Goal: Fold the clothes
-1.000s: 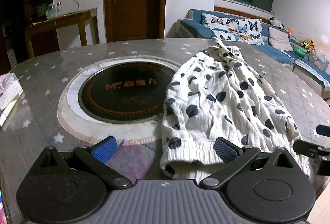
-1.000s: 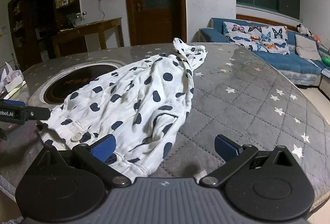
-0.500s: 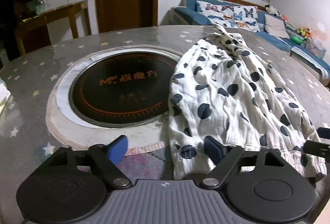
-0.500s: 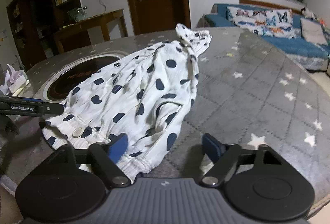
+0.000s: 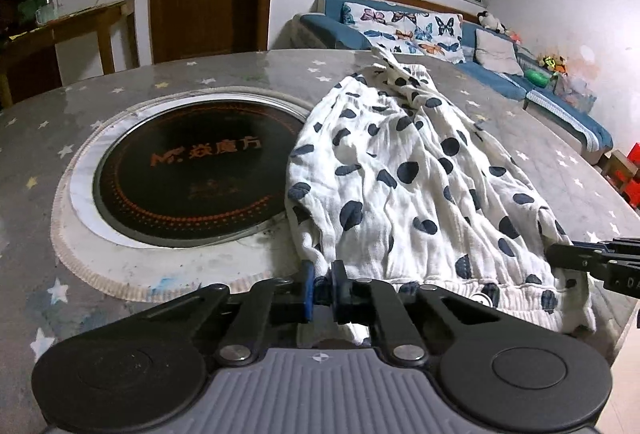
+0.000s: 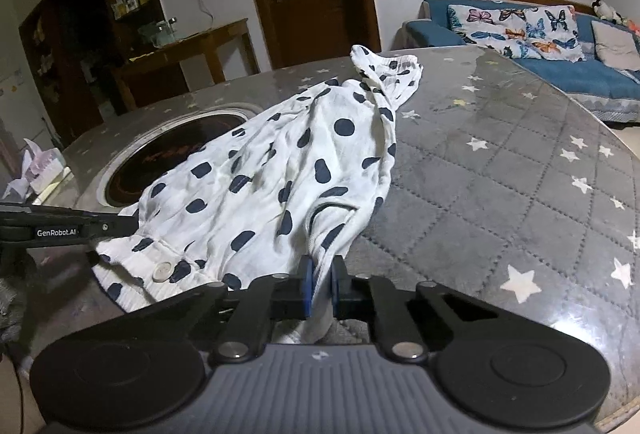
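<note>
The polka-dot garment lies spread lengthwise on the round bench, just right of the dark hob plate sunk in its middle, with one ribbed, buttoned end at the near edge and the other end bunched into a little peak at the far side. Both tools are pressed together on that near band: the left tool pinches its left corner and the right tool pinches the right corner, where a loop of cloth hangs down between the pads. It looks a thin, crinkled cotton, light and quite limp; I would expect it to sag in the middle when raised and to drag its far end along the quilted cover rather than slide freely. Nothing about it seems fragile, though the white button on the band is best kept out of the pads. The ribbed band is the thickest, firmest part and gives the surest hold, one tool at each corner as now, so the width stays stretched. Held anywhere in the loose body, the cloth would most likely bunch and the fold come out crooked. The wrinkles suggest it wants pulling taut before it is laid over.
</note>
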`<state>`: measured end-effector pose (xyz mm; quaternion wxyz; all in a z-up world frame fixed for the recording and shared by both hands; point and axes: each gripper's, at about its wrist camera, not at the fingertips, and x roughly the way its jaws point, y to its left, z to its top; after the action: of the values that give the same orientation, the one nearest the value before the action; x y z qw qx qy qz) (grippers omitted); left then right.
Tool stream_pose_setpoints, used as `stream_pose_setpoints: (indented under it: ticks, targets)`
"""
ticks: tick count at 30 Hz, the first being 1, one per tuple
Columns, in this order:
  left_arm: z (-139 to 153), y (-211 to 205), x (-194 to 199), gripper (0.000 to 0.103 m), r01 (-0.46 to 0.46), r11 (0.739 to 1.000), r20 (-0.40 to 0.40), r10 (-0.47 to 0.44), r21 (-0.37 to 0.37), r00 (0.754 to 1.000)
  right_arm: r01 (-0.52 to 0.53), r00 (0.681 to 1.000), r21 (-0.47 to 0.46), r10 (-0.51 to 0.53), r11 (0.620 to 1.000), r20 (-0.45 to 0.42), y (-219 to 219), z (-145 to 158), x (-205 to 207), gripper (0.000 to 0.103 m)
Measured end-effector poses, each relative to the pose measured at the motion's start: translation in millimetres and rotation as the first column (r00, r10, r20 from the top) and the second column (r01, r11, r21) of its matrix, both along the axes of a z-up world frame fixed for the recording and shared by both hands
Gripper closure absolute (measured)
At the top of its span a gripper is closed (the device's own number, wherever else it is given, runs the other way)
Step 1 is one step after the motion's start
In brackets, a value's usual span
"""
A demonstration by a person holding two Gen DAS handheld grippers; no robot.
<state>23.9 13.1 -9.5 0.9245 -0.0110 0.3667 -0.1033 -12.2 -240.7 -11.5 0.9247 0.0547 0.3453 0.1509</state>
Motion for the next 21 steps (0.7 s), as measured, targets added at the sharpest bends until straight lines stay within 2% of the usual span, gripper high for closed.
stream_pose_setpoints:
  ticks: [8,11,14,16,17,18,19,21]
  targets:
    - [8,5,-26,0.094,0.02,1.0,-0.02,-0.02,0.015,1.0,-0.107,0.994,-0.024,0.106,0.994,-0.026,-1,10,-23,0.096]
    - [9,3,-35,0.089,0.03,0.999,-0.028,-0.03,0.013,0.999,-0.136,0.99,-0.034,0.134,0.99,-0.037,-4,16,-29,0.09]
    - [20,4,-33,0.087,0.029,1.0,-0.005,-0.029,0.011,1.0,-0.139,0.99,-0.062,0.138,0.988,-0.013,-8,27,-24,0.085]
    - [29,2,-30,0.076,0.035,0.999,0.024,-0.035,0.007,0.999,-0.136,0.991,-0.082,0.137,0.987,0.001,-5,33,-2,0.077]
    - [33,-1,-29,0.072,0.041,0.999,0.042,-0.042,0.004,0.998,-0.135,0.991,-0.092,0.136,0.987,0.008,-4,35,8,0.069]
    - [38,-3,-27,0.061,0.048,0.999,0.059,-0.048,0.002,0.997,-0.133,0.991,-0.102,0.135,0.986,0.015,-3,38,19,0.064]
    - [42,-5,-25,0.051,0.054,0.999,0.077,-0.054,0.0,0.996,-0.132,0.991,-0.112,0.135,0.985,0.022,-2,41,30,0.064]
    - [45,-13,-18,0.049,0.075,0.997,0.093,-0.075,0.0,0.993,-0.128,0.99,-0.131,0.134,0.983,0.035,1,46,51,0.06]
